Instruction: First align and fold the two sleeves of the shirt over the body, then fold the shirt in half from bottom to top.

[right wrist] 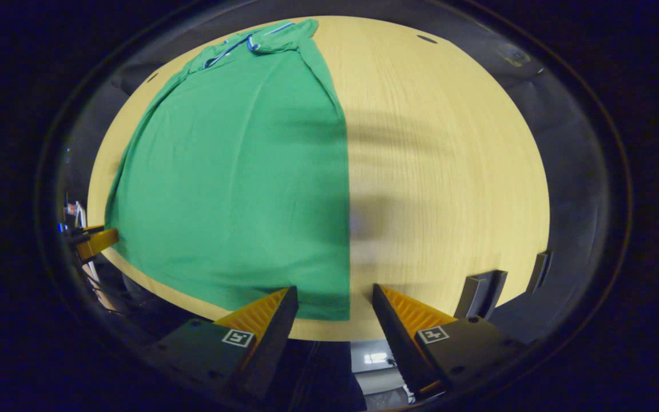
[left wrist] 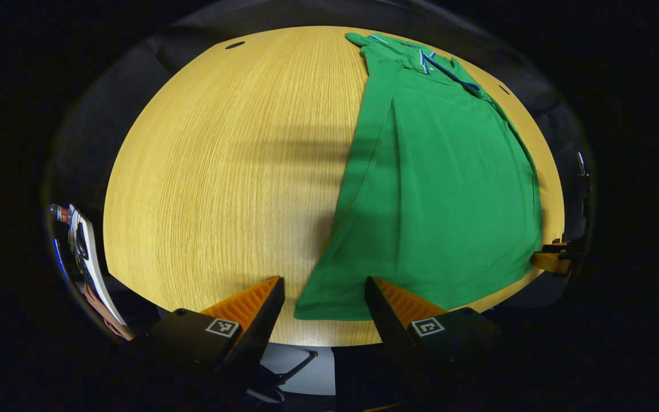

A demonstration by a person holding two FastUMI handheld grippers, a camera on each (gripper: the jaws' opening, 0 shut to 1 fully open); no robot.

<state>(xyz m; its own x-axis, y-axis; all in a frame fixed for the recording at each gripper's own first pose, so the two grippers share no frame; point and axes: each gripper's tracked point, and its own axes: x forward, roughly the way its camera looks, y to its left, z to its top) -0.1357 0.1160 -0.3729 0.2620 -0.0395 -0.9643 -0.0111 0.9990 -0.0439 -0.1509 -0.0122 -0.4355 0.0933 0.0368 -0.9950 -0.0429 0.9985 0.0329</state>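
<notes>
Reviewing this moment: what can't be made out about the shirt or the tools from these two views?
- Shirt sleeves: tucked out of sight in the left gripper view; the body's folds hide them.
- Collar: squeezed small at the rim in the right gripper view.
- Right tool: cut off at the rim in the left gripper view.
- Left tool: likewise in the right gripper view.

Left gripper [left wrist: 324,289]: ribbed wedge jaws, square marker tags.

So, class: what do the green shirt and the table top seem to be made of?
Green shirt: soft matte knit fabric, probably cotton-like; it drapes in folds with no shine. Table: light wood or wood-look laminate, shown by fine straight grain lines and a smooth finish.
</notes>
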